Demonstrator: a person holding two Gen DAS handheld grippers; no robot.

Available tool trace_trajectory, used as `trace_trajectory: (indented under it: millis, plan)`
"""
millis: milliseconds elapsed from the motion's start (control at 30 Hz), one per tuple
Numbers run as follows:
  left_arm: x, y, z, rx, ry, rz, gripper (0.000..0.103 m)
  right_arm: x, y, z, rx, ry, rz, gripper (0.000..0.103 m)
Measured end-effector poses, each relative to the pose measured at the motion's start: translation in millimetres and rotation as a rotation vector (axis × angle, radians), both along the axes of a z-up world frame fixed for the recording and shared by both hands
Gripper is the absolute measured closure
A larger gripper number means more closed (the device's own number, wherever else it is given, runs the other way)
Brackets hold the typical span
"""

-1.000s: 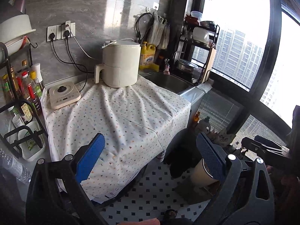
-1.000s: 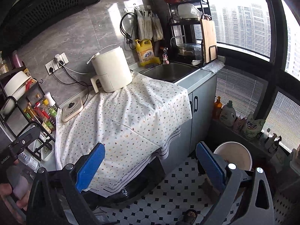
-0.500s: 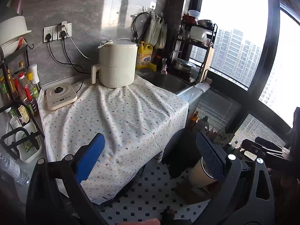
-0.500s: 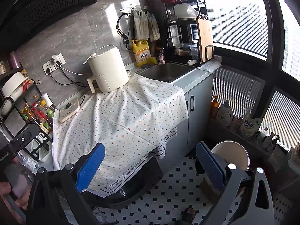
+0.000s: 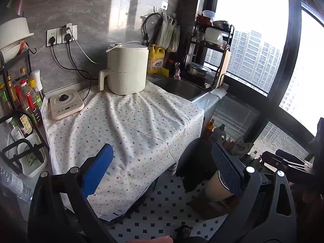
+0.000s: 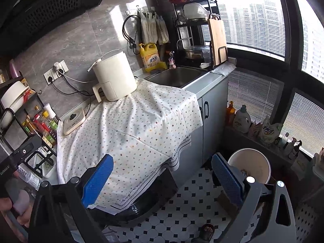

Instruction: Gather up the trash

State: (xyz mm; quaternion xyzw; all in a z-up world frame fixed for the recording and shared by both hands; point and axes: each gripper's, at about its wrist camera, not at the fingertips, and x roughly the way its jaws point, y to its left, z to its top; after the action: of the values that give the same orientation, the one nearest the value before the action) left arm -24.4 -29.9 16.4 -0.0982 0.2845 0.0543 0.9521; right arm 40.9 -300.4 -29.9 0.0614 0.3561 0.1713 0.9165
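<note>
A round beige bin (image 6: 251, 165) stands open on the tiled floor at the lower right; in the left wrist view the bin (image 5: 215, 188) is partly hidden behind my right finger. My left gripper (image 5: 163, 171) is open and empty, held above the front edge of the counter with the dotted cloth (image 5: 125, 125). My right gripper (image 6: 162, 179) is open and empty, higher up, with the bin just beyond its right finger. No loose trash shows on the cloth.
A white air fryer (image 5: 125, 68) and a small induction cooker (image 5: 65, 103) stand at the back of the cloth. A sink (image 6: 176, 77) lies to the right. A bottle rack (image 5: 18, 105) is at the left. Detergent bottles (image 6: 242, 119) line the window ledge.
Both grippers have pulled back and up a little, so the counter looks smaller and lower. Both stay open and empty.
</note>
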Motion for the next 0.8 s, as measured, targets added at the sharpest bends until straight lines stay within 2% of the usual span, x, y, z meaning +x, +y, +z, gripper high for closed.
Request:
trace_trajectory:
  millis: [800]
  plan:
    - [0.7,6.0,2.2,0.002,-0.003,-0.014,0.006,-7.5,3.1,4.2,-0.016,-0.012,-0.016,0.008]
